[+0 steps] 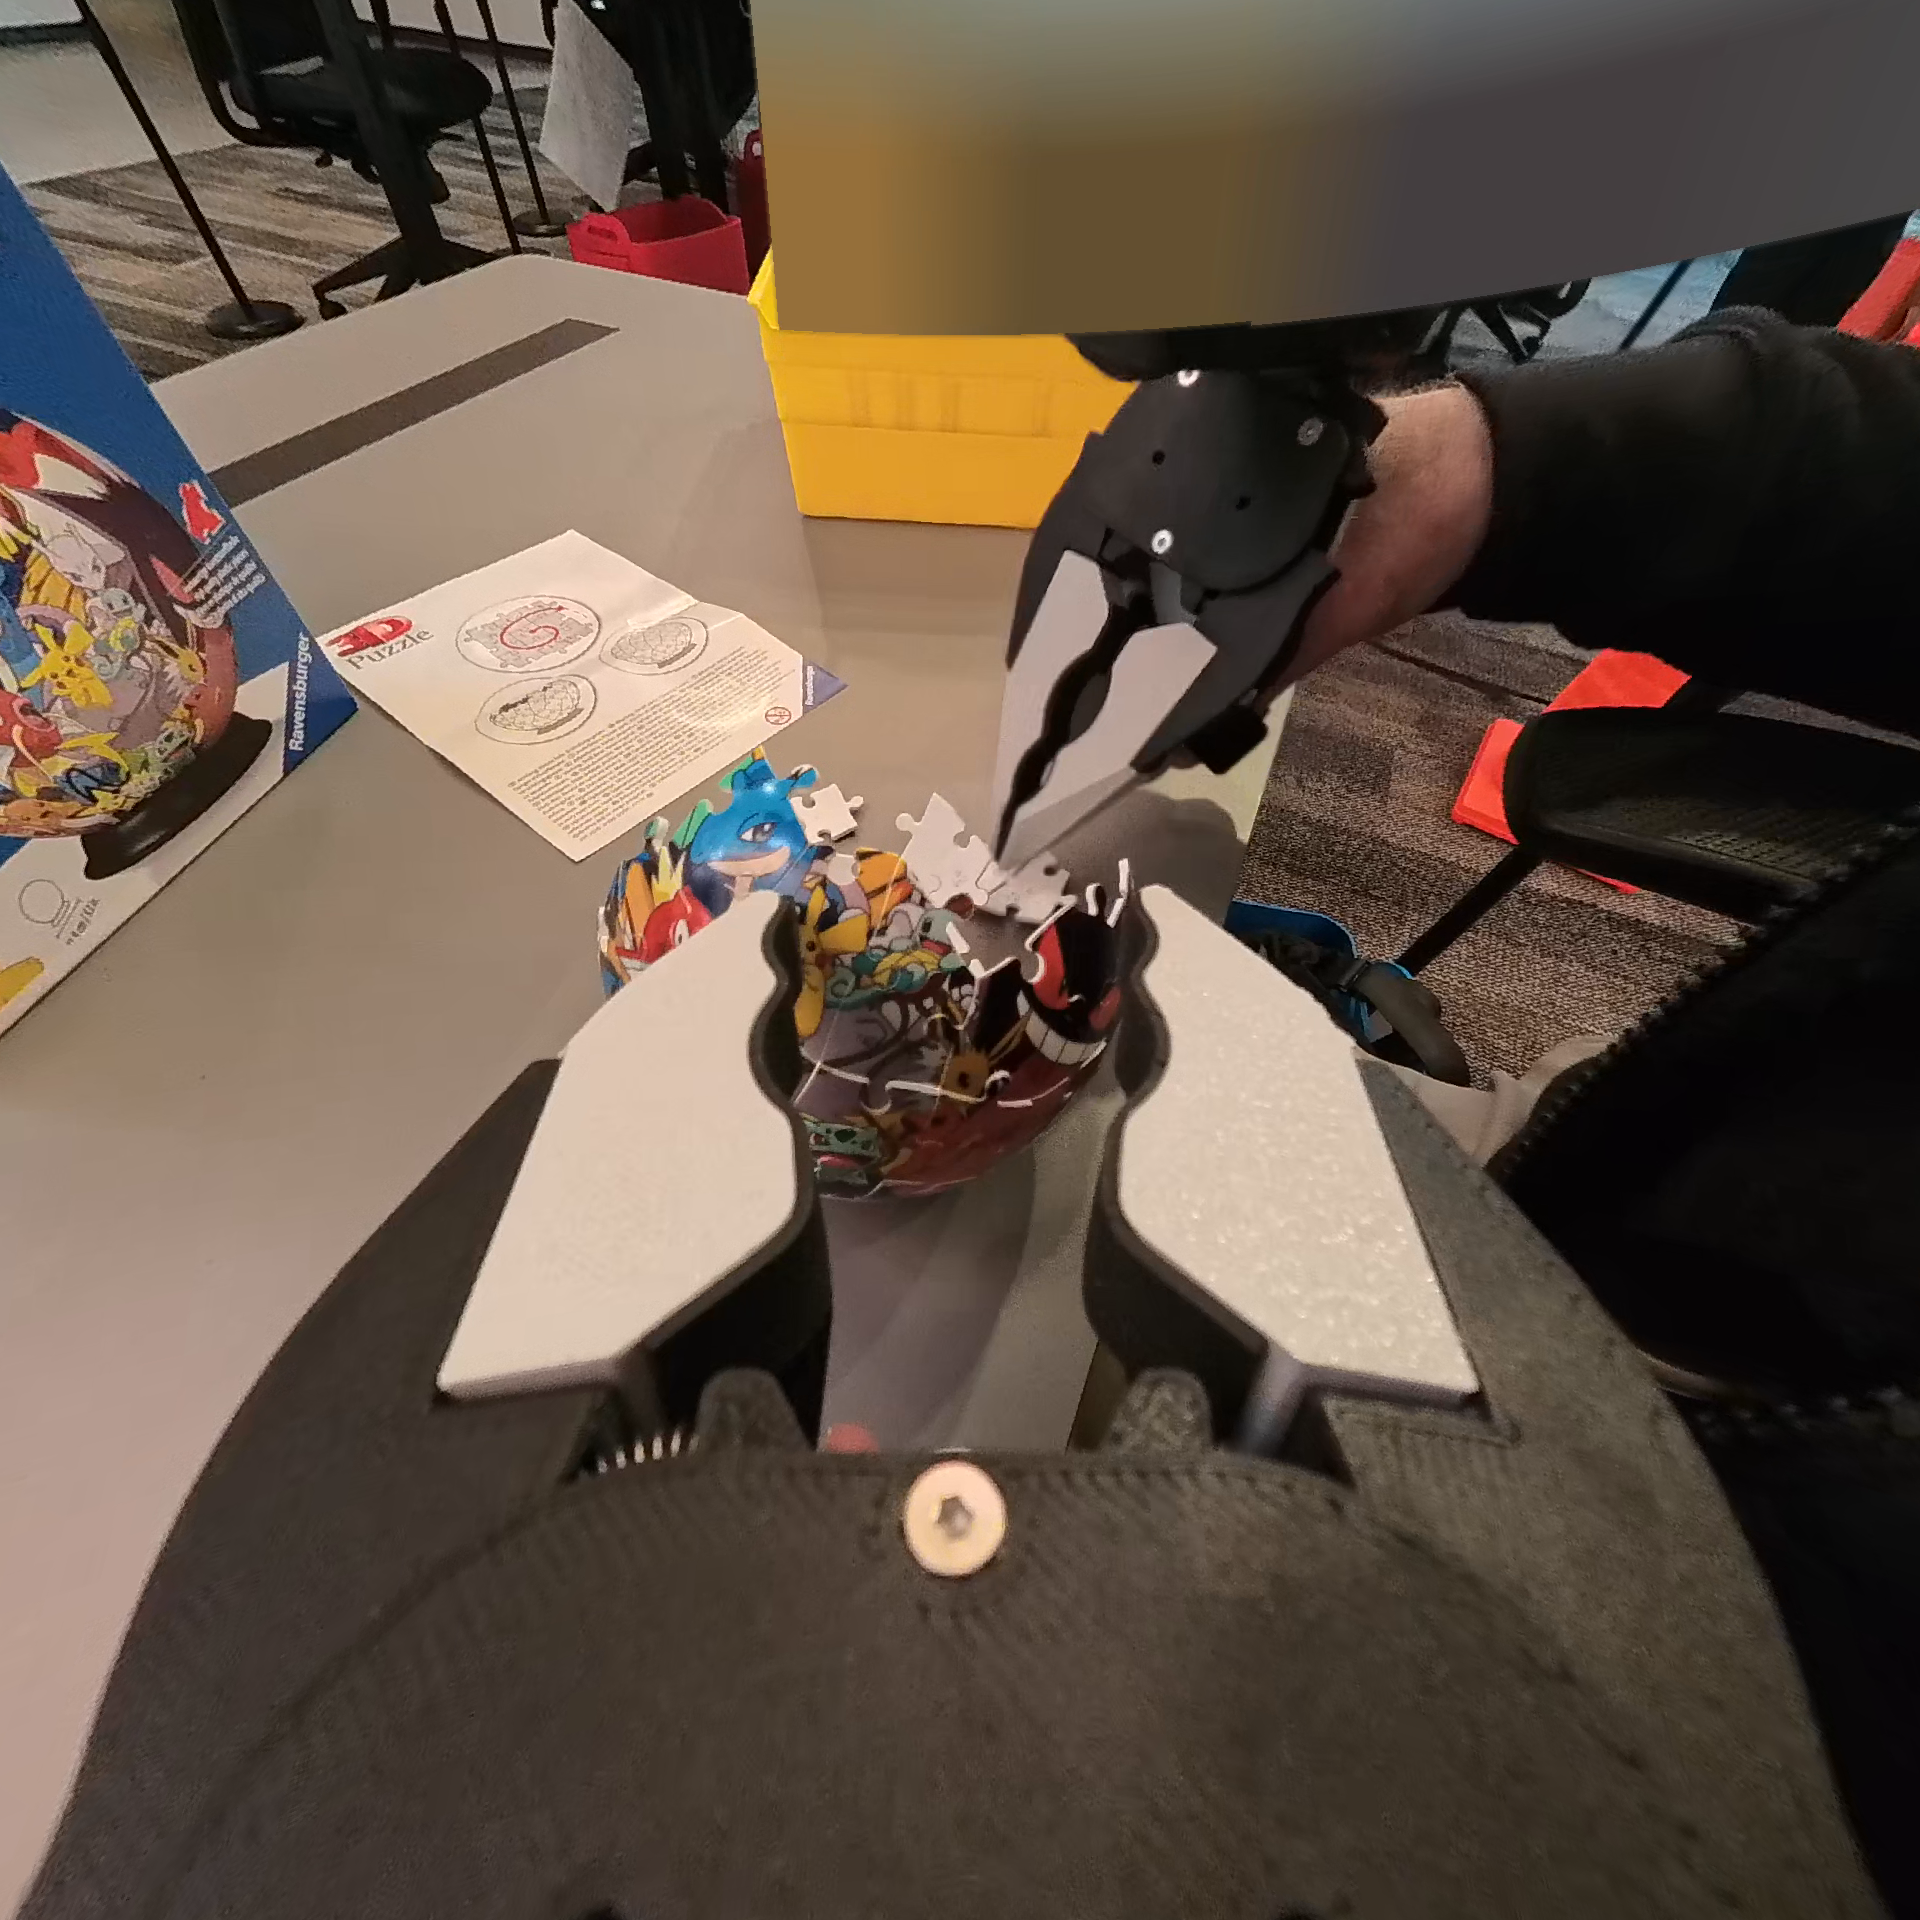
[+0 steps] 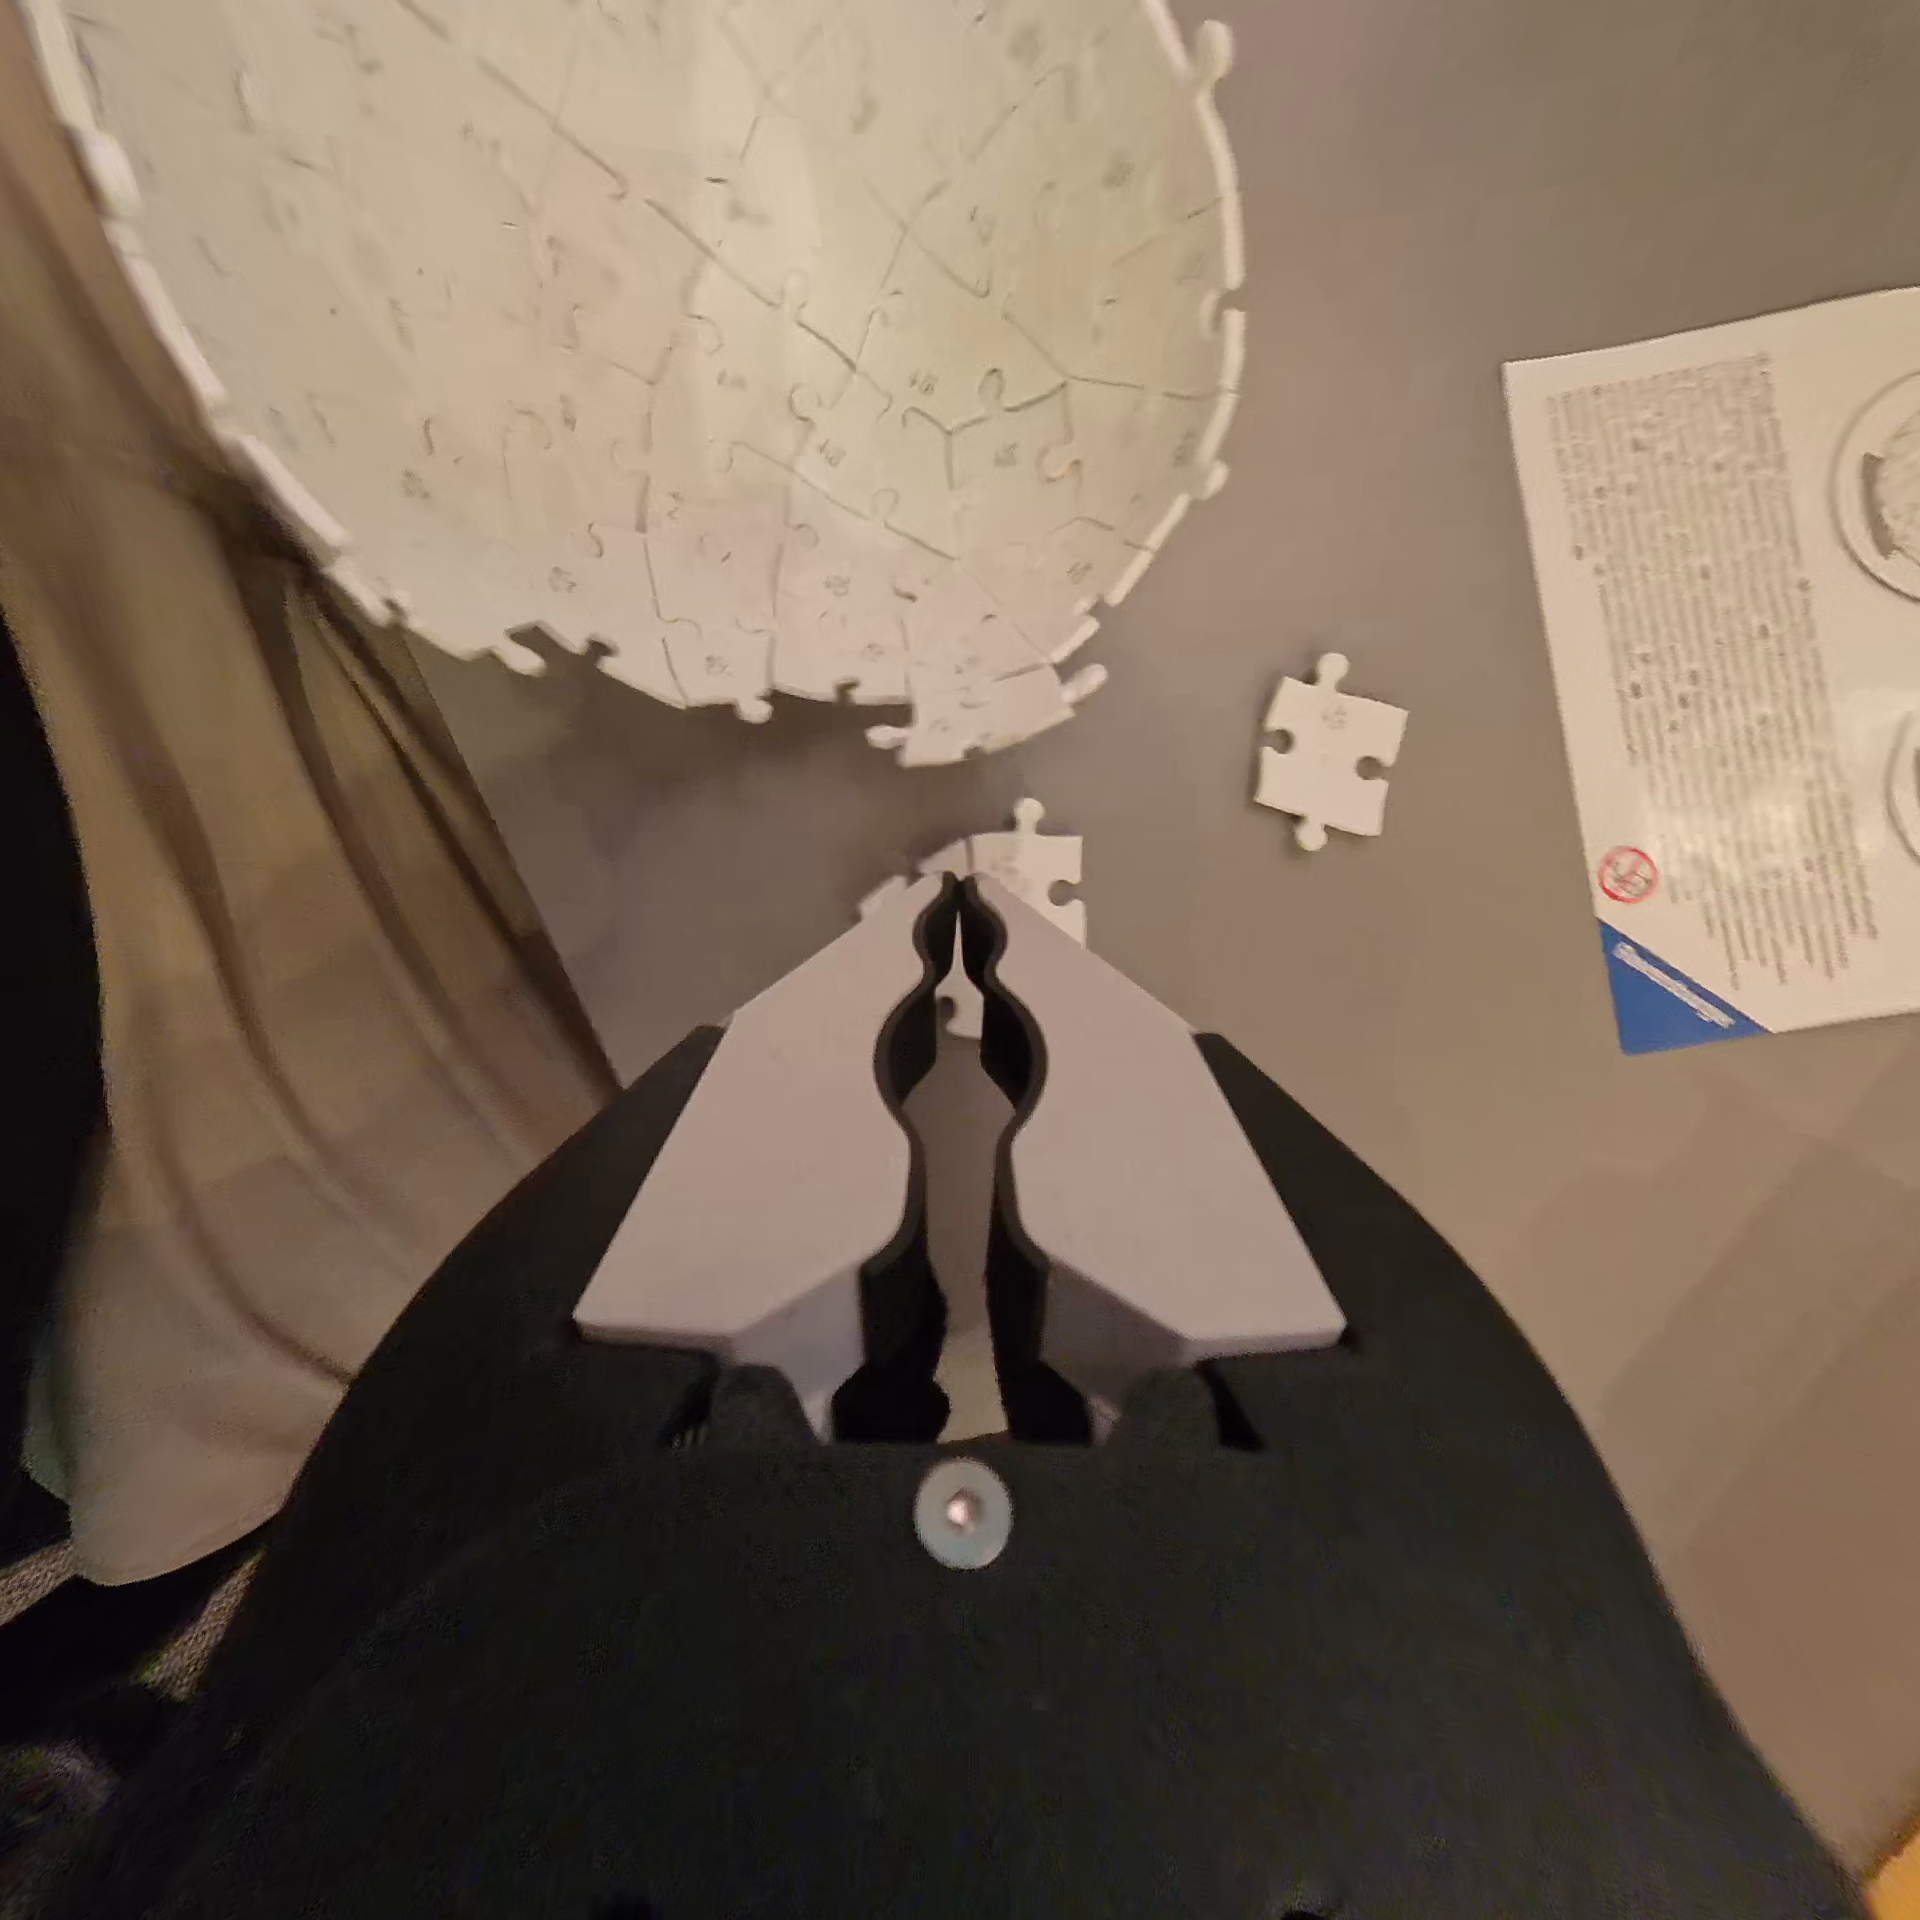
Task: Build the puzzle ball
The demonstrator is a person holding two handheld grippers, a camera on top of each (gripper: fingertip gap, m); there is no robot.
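Observation:
A colourful half puzzle ball (image 1: 935, 1060) sits tilted between my left gripper's (image 1: 961, 914) wide-set fingers, which touch it on both sides. The right wrist view shows its white inside (image 2: 727, 343). A second colourful ball section (image 1: 717, 862) lies behind my left finger. My right gripper (image 2: 958, 883) is shut, tips down on a small cluster of white-backed puzzle pieces (image 2: 1039, 873) beside the rim. It seems to pinch one piece (image 1: 940, 836) that is tilted off the table. The right gripper (image 1: 1003, 847) also shows in the left wrist view.
A loose white piece (image 2: 1330, 764) lies on the grey table (image 1: 416, 1039). An instruction sheet (image 1: 582, 675) and the blue puzzle box (image 1: 135, 644) are at the left. A yellow bin (image 1: 914, 416) stands at the back. The table edge (image 1: 1257, 810) and a chair are at the right. The grippers' ends are close to 15 cm from one another.

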